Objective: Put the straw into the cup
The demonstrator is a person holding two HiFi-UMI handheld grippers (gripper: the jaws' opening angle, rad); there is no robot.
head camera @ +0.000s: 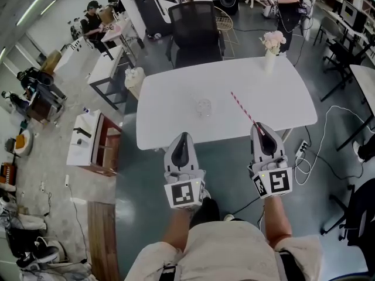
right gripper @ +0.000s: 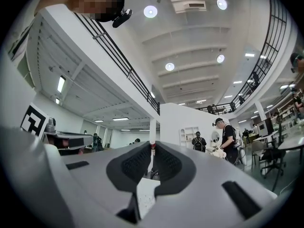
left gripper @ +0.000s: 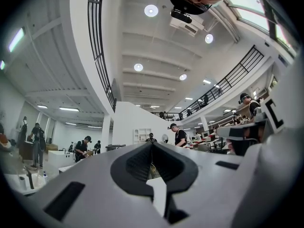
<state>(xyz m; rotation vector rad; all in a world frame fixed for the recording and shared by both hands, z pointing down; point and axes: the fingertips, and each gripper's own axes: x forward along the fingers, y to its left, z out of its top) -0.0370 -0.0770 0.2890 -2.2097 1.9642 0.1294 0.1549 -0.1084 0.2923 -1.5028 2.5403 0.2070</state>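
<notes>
A clear cup stands upright near the middle of the white table. My right gripper hangs over the table's near edge, shut on the lower end of a red-and-white striped straw. The straw slants up and away to the left, and its free end is to the right of the cup and apart from it. In the right gripper view the straw rises between the pads of the right gripper. My left gripper is at the near edge below the cup. Its tips meet in the left gripper view with nothing between them.
A white vase of pale flowers stands at the table's far right corner. A black office chair is behind the far edge. A low white cabinet is left of the table, and cables and a power strip lie on the floor at the right.
</notes>
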